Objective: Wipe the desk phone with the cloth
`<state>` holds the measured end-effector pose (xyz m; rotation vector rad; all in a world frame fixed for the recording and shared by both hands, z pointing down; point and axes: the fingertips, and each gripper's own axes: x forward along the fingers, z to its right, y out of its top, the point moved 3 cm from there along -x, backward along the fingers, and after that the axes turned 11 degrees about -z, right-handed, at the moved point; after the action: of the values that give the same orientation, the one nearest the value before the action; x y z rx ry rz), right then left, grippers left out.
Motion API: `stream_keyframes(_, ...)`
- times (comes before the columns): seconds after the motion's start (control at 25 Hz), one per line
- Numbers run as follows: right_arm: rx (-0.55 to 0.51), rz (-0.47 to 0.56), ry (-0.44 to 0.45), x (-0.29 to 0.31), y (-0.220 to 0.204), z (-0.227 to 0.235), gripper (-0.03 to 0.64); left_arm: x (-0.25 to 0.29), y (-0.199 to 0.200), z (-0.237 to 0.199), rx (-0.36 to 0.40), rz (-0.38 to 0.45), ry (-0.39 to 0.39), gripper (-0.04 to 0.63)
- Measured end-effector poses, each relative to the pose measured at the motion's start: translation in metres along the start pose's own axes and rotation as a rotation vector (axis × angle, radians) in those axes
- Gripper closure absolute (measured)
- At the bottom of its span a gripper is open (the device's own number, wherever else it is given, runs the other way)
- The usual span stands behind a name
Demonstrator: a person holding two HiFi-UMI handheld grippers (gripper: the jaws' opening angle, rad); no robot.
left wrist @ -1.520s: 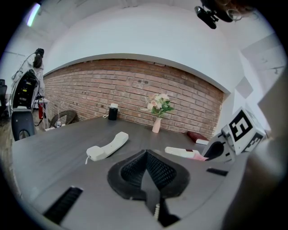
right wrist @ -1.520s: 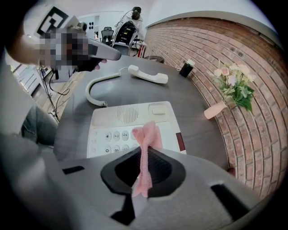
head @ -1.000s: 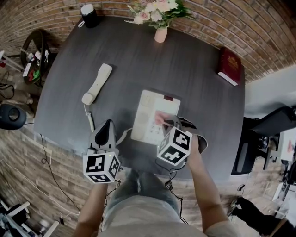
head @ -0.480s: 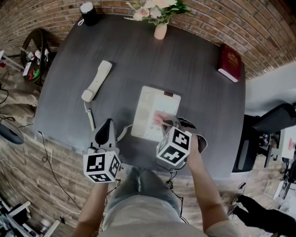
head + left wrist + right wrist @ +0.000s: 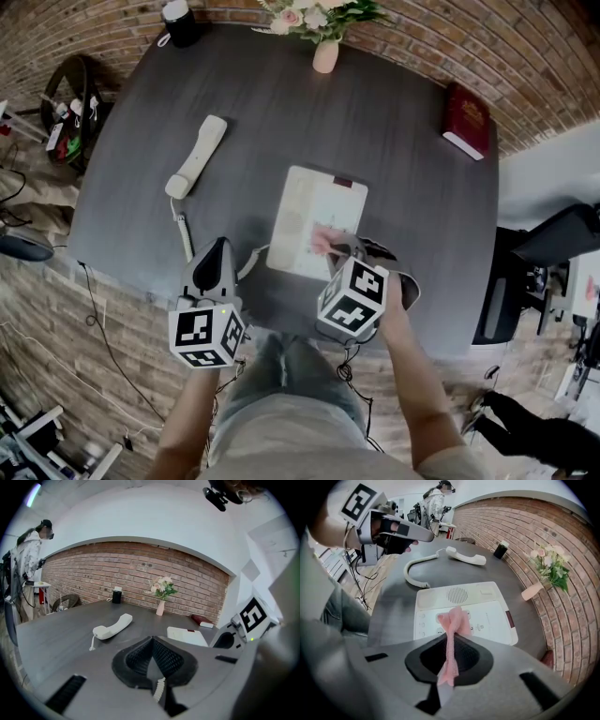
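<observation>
I have the right gripper (image 5: 345,251) clamped on the pink cloth (image 5: 452,623). The right gripper view shows the 2 jaws pinched together on a twisted strip of it, with a bunched tuft poking out past the tips. That tuft sits on the keypad side of the desk phone (image 5: 309,211), at the near edge of its white base. The base lies flat near the middle of the dark desk (image 5: 394,141).

The handset (image 5: 197,161) is off the base, lying well apart to the left, with its cord (image 5: 412,571) curling back toward the phone.

My left gripper (image 5: 216,258) hovers just off the phone's near-left corner. Its jaws are together with nothing between them, and it touches neither the phone nor the cord.

I judge the wiping of the base is under way. The cloth is down on the buttons, while the speaker grille and the far end near the small dark label look untouched.

The next move calls for dragging the tuft across the top face in steady strokes toward the far edge. Pressure should stay light so the base does not slide. The left gripper could steady the near-left corner if it does. The handset needs its own pass afterwards.
</observation>
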<state>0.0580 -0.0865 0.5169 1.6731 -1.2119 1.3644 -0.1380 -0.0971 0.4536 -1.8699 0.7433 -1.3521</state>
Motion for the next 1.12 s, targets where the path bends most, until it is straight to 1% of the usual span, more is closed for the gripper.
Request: stream_keyframes(1.12, 0.013, -0.007, 0.061, -0.001, -0.007, -0.051, 0.597, -0.024, -0.024, -0.002, 0.002, -0.010, -0.013, 0.592)
